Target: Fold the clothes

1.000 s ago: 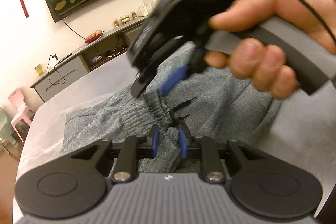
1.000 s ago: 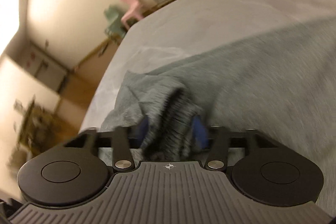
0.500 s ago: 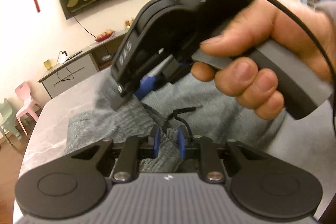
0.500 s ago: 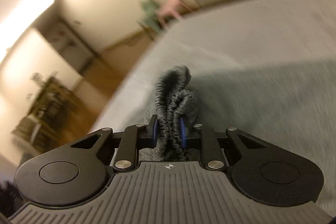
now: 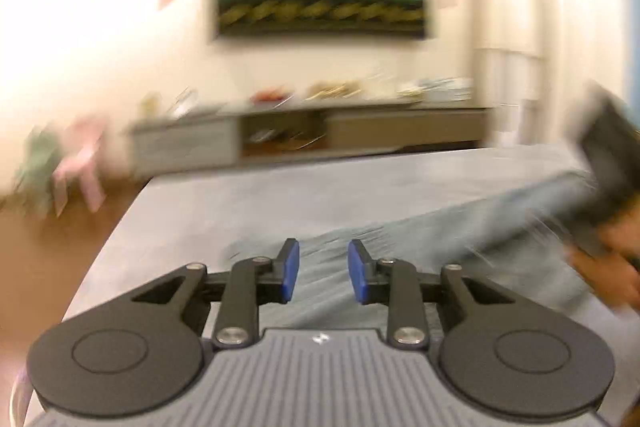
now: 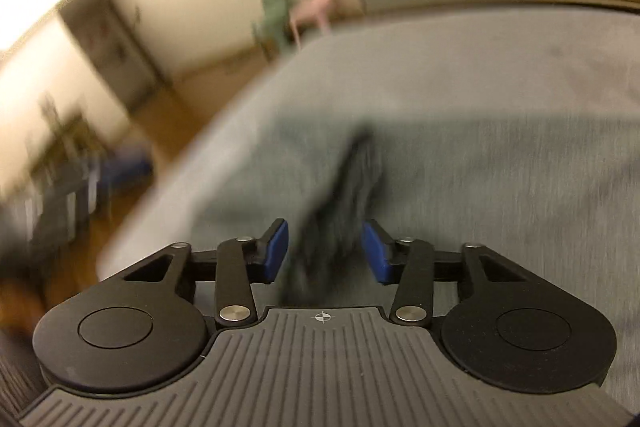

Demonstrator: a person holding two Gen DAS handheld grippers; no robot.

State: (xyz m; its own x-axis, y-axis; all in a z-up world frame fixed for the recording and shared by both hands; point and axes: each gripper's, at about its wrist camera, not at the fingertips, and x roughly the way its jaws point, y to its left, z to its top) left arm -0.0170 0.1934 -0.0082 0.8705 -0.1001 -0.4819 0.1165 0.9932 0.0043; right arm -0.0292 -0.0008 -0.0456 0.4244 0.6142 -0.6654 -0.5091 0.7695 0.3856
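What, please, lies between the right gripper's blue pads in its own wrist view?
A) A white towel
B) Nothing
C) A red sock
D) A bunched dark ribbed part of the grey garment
D: the dark ribbed bunch of the grey garment stands between the right gripper's opening pads, apparently untouched.

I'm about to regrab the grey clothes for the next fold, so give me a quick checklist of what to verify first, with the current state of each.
1. Left claw free of cloth: ok. Its jaws are opening, nothing between the blue pads.
2. Right claw has let go: ok. Its jaws are opening; the dark ribbed band sits between the pads, but they do not press on it.
3. Grey garment lying on the table: ok, it spreads across the surface.
4. Garment flat and smooth: cannot tell, both views are blurred.
5. Claws apart from each other: ok, the other hand is at the far right edge of the left view.
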